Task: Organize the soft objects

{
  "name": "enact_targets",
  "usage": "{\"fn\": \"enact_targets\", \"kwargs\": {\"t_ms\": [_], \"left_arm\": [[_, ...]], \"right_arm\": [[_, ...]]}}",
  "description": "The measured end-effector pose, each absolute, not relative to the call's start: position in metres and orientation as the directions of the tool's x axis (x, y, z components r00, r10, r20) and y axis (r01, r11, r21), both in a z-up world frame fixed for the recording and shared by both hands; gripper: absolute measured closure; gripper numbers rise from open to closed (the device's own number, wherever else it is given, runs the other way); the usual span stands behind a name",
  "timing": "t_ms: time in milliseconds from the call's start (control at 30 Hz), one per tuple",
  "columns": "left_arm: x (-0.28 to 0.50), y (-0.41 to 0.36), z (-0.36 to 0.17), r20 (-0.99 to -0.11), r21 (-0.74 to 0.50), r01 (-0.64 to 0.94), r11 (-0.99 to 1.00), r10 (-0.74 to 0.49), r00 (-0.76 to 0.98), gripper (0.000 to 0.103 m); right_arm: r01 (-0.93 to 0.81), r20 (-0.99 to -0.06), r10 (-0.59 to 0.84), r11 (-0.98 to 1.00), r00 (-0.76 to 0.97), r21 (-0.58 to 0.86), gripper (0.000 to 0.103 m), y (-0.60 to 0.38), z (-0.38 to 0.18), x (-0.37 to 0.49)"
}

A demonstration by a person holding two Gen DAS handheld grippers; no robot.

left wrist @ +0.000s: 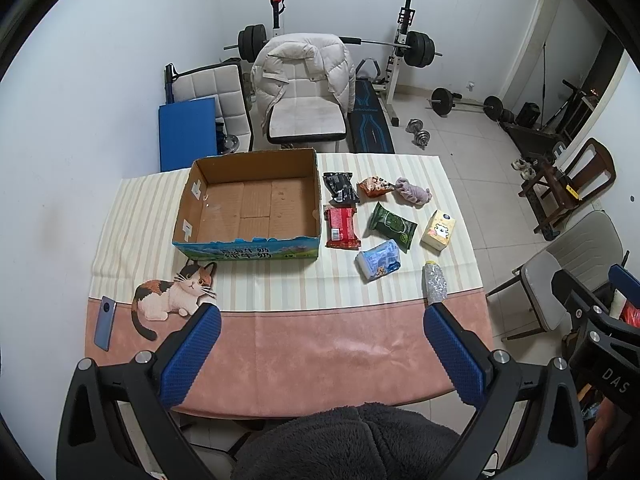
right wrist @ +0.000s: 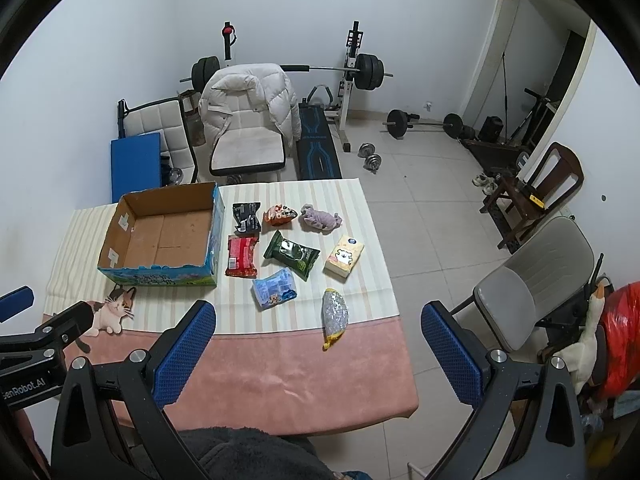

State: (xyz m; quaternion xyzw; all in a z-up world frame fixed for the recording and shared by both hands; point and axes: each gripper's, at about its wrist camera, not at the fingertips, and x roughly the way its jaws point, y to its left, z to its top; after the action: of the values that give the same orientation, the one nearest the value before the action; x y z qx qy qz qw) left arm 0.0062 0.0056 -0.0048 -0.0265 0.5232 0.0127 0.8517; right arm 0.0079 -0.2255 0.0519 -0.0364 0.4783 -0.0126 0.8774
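Left gripper is held wide open above the near table edge, nothing gripped. Right gripper is likewise spread wide and empty. An open cardboard box is seen ahead-left of both. Soft packets are laid ahead, right of the box: red pack, green pack, tissue pack, purple cloth.
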Motion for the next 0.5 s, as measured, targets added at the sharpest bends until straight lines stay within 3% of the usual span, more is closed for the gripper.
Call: {"fn": "enact_targets", "kwargs": {"t_ms": [500], "left_arm": [[0.0049,0.0052,-0.0004,-0.881,-0.03,-0.053,0.998,-0.001,0.473,0.0]], "right_arm": [[-0.007,-0.834,-0.054,0.998,0.549,-0.069,0.0,-0.2214,0.0527,0.0039]]}}
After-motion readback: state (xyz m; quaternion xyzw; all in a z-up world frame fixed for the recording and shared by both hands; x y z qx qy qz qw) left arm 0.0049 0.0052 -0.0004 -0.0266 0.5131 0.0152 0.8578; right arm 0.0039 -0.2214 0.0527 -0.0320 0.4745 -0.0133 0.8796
